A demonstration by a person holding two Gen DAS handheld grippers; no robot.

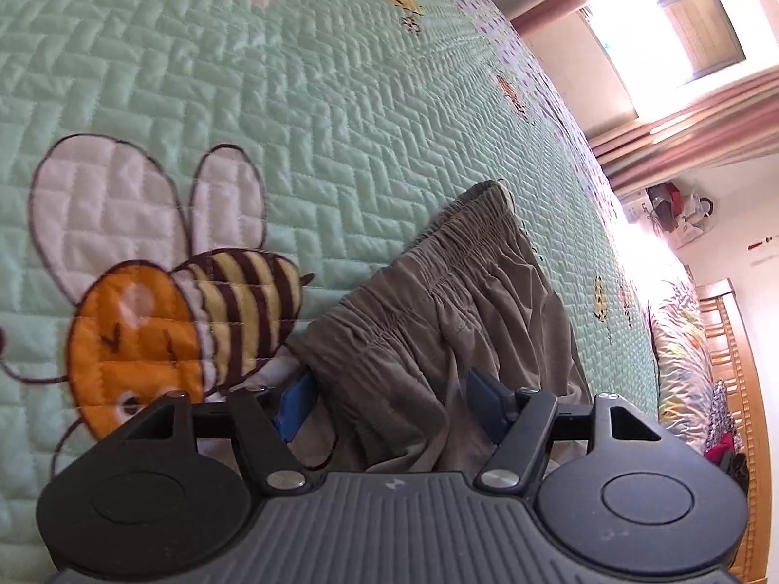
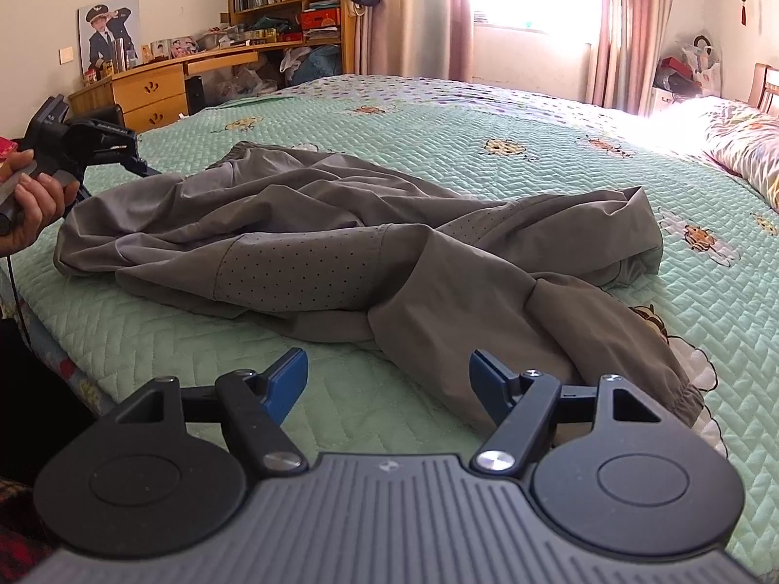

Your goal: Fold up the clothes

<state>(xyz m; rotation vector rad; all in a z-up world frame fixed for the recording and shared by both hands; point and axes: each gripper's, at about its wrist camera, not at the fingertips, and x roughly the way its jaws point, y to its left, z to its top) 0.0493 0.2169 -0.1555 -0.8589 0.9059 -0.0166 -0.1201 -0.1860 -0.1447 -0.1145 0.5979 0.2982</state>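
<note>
Left wrist view: left gripper jaws apart, the grey trousers waistband between its blue pads; whether they pinch it, I cannot tell.
Right wrist view: right gripper wide open, empty, near a trouser leg; trousers crumpled across the green quilt.

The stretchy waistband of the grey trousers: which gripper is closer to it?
Left. The left gripper is right at the waistband, fabric between its jaws. The right gripper hovers by a trouser leg cuff, far from it.
</note>
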